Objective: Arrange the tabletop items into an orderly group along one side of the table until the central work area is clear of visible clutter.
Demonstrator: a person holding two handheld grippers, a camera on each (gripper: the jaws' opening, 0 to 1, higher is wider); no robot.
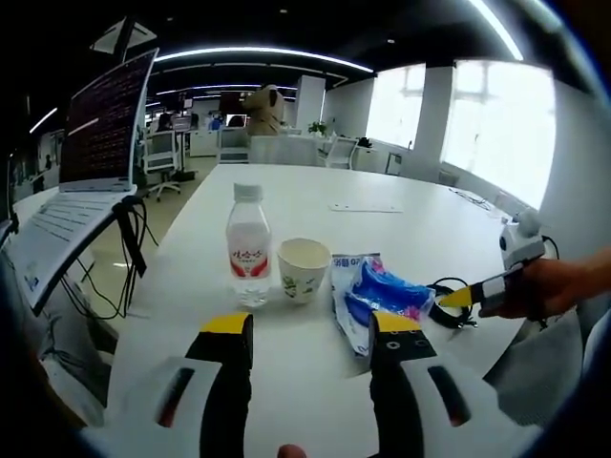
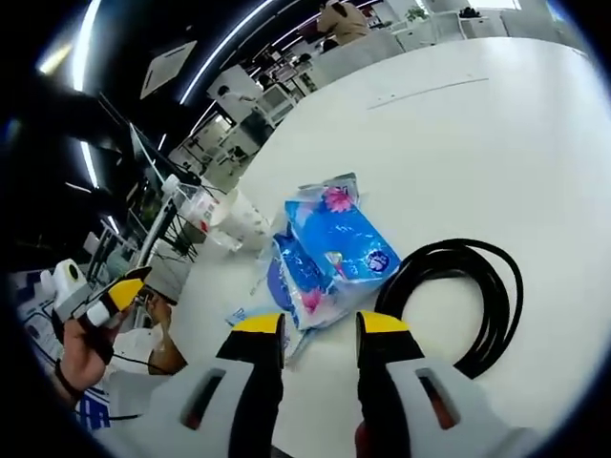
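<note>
Across most of the left gripper view spreads the large white surface (image 1: 401, 229), and on it, at centre frame, the task's things already sit close together: a clear plastic water bottle with a red label (image 1: 248, 246), just beside it a cream paper cup (image 1: 304, 269), and to the right of that a crinkly blue and white plastic tissue pack (image 1: 368, 296). At right centre lies a coiled black cable (image 1: 449, 303), seen in the right gripper view as a loose loop (image 2: 473, 301) at right centre, near or touching the pack (image 2: 329, 250). An open silver laptop on a stand (image 1: 91, 153) fills the upper left.

At the bottom of the left gripper view the left claw (image 1: 310, 329) hovers with jaws apart and nothing between them. At the bottom of the right gripper view the right claw (image 2: 320, 326) is likewise spread and empty, its tips just short of the pack's near edge.

Likely risks, largest thing first: the tall bottle could topple if nudged high, and the light cup beside it would go with it. Pushing the soft pack may buckle it rather than slide it, or drag the cable. Pinched at one strand, the cable would probably uncoil and spread back over the centre
</note>
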